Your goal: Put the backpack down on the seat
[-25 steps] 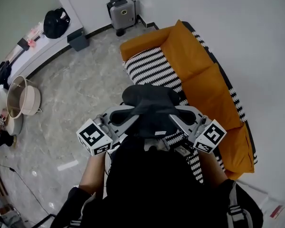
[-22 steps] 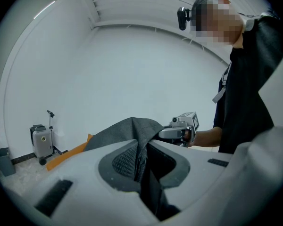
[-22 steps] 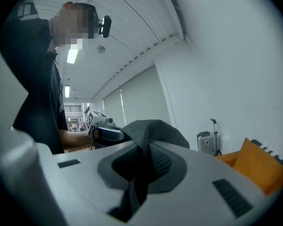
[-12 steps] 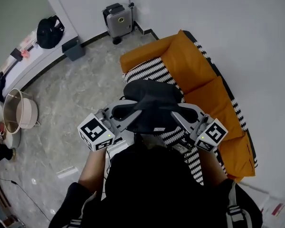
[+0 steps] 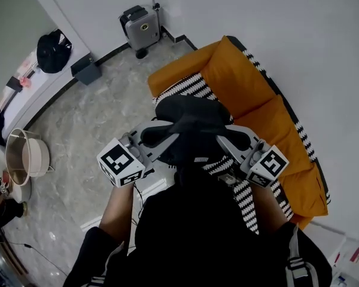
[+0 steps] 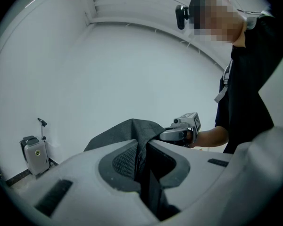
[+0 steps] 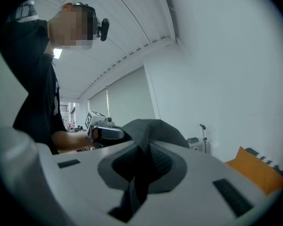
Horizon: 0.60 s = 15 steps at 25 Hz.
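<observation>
Far to the left a tub (image 5: 27,157) stands on the marble floor (image 5: 102,118) and a grey suitcase (image 5: 140,24) is parked by the wall, both well apart from the work. The left gripper (image 5: 167,139) reaches in from the person's left with its jaws drawn narrow. They pinch a fold of dark cloth, which its own view shows running up between the pads. That fold belongs to the top of the backpack (image 5: 194,121). The bag is in the air in front of the person's chest, between the two grippers. It hangs over the near edge of the striped seat (image 5: 188,88) of the orange sofa (image 5: 251,94) and is not yet resting on it. The right gripper (image 5: 222,139) meets it from the other side, its jaws almost together on another fold of the same cloth. Gripping the top at two points, one from each side, looks meant to share the weight and keep the bag from tipping. It also leaves the bottom hanging free, so that it can meet the cushion first. How far the bottom hangs above the seat is hard to judge: the steep view from above hides most of the bag's body behind its own top and the person's dark shirt. To the right the sofa runs along the wall with its seat open towards the person, so the likely next move is to carry the bag forward over it and lower.
</observation>
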### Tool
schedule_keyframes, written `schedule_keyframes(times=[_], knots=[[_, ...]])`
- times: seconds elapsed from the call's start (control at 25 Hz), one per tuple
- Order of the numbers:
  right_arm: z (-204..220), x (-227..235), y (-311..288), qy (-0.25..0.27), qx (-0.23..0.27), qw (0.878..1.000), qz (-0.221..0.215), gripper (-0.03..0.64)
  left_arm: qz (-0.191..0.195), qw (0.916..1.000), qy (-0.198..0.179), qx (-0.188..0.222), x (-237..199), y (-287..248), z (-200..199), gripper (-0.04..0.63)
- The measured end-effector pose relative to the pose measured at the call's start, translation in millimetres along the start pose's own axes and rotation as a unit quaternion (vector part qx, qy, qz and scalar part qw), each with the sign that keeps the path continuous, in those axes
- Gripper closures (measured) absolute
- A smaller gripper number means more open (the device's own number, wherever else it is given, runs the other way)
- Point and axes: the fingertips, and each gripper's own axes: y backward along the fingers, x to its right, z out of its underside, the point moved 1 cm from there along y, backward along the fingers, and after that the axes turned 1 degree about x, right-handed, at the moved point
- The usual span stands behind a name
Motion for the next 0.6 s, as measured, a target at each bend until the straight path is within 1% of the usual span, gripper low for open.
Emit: schedule_keyframes(times=[0.24,0.4,0.6], knots=[[10.7,39.2,-21.1,-0.018,-0.005,1.000,0.022,0.580,0.022,0.9994,0.016,-0.023,-39.4,-21.3,12.1,0.540],[11.0,62.1,-40.4,-0.015,-0.014,0.999,0.030,0.580,0.035,0.9984,0.036,-0.024,-68.9,-28.9,13.8,0.540],[11.3,99.4,-53.5,-0.032,-0.016,0.999,0.038,0.580,0.042,0.9975,0.043,-0.037,-104.5,-54.5,13.4,0.540]])
